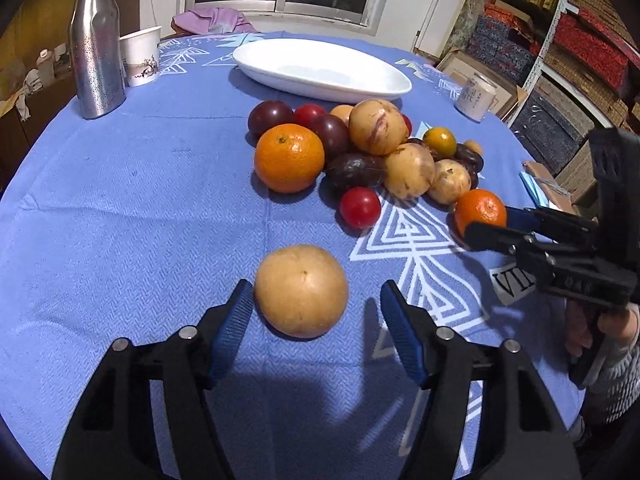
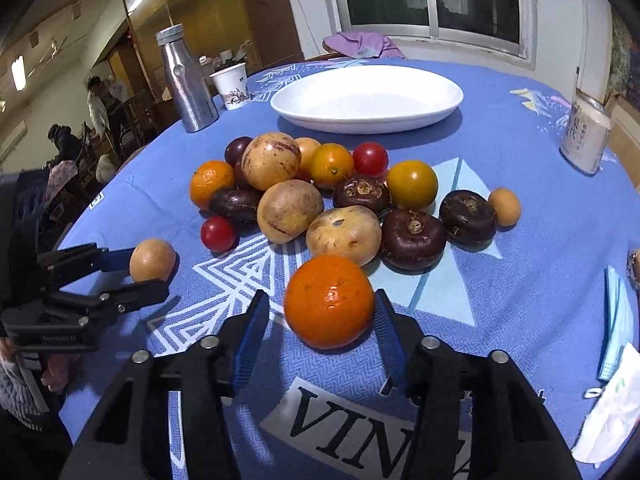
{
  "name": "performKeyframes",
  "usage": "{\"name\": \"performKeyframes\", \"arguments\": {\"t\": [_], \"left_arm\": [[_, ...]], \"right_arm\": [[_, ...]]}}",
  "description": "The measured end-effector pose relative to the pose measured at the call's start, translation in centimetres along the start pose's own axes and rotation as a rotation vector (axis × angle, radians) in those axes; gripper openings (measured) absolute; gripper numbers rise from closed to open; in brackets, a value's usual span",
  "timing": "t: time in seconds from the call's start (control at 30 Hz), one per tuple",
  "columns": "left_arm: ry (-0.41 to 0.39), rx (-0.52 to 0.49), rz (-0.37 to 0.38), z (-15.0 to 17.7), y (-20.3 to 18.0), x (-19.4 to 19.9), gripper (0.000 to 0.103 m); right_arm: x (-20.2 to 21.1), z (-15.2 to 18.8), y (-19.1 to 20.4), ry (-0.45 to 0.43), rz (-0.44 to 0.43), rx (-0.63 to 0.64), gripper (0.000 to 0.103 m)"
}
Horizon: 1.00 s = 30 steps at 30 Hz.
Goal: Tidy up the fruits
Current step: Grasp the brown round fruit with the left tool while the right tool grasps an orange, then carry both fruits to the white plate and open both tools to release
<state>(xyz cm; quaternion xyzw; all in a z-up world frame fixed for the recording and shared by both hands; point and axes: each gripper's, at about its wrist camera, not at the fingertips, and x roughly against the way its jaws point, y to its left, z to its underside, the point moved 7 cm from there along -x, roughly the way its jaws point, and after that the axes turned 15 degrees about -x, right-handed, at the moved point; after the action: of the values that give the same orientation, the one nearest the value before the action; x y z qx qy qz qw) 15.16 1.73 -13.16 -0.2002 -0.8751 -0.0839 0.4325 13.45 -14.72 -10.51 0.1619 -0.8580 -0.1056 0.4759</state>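
On the blue tablecloth, a tan round fruit (image 1: 301,291) lies between the fingers of my left gripper (image 1: 315,286). The left pad sits at its skin and a gap shows at the right pad, so the gripper is open around it. My right gripper (image 2: 321,294) brackets an orange mandarin (image 2: 329,302): the right pad is against it, the left pad stands apart, so it is open too. Each wrist view shows the other gripper, the right gripper (image 1: 486,224) and the left gripper (image 2: 148,270), low over the cloth. A pile of mixed fruit (image 2: 320,192) lies before an empty white oval plate (image 2: 366,96).
A steel bottle (image 1: 96,52) and a paper cup (image 1: 142,56) stand at the far left of the table. A small jar (image 2: 586,136) stands at the far right. Blue and white packets (image 2: 618,320) lie by the right edge. People are in the background room, left.
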Motion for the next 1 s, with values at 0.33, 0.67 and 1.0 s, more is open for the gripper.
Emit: {"name": "performKeyframes", "arguments": {"t": [0.33, 0.67, 1.0], "left_arm": [[0.004, 0.026, -0.018, -0.1, 0.6, 0.0, 0.044], [-0.092, -0.022, -0.087, -5.6, 1.6, 3.9, 0.043], [-0.186, -0.012, -0.12, -21.8, 5.6, 1.8, 0.043]], "right_arm": [[-0.8, 0.0, -0.2, 0.038, -0.056, -0.036, 0.044], [4.0, -3.4, 0.6, -0.083, -0.118, -0.049, 0.043], [5.3, -20.7, 1.5, -0.314, -0.07, -0.107, 0.043]]}}
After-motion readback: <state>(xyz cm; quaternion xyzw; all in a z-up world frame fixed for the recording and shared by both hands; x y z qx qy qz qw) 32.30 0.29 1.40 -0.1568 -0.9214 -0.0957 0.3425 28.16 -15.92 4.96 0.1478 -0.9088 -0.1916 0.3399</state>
